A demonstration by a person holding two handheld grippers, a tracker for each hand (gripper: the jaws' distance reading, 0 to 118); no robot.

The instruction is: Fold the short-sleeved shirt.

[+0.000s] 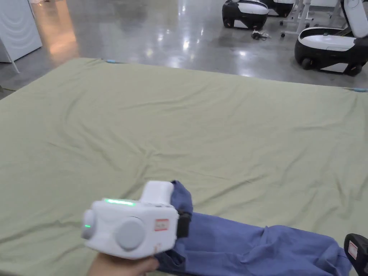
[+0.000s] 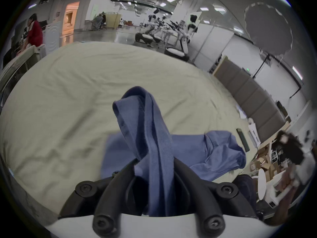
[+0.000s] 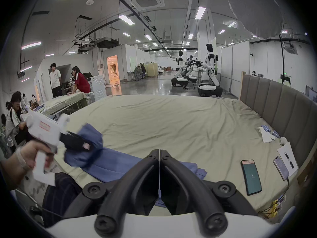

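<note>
My left tongs point(image 2: 155, 161) are clamped on a bunched fold of the blue shirt point(image 2: 214, 154). In the left gripper view both black jaws press against the gathered cloth, and a hemmed edge rises above them in a loop. In the head view the left tongs point(image 1: 183, 224) sit at the near edge of the bed point(image 1: 201, 118), with my hand point(image 1: 120, 266) gripping the white body from below and a green light strip lit on top.

The shirt point(image 1: 251, 248) lies along the near edge of the bed on the pale green sheet, stretched from the left tongs toward my right. Its left end is lifted off the sheet at the clamp; the rest rests flat with a few creases.

My right tongs point(image 3: 159, 151) are together, the jaw tips meeting with no visible gap. A strip of blue shirt point(image 3: 116, 166) lies behind and below them; I cannot tell whether any cloth is pinched between the tips. In the head view the right tongs point(image 1: 357, 251) appear at the lower right corner, just beside the right end of the shirt.

In the right gripper view two phones point(image 3: 251, 176) lie on the sheet to the right, well apart from the shirt, near a padded headboard point(image 3: 274, 104). Wheeled white and black robots point(image 1: 327, 48) stand on the floor point(image 1: 161, 32) beyond the bed.
</note>
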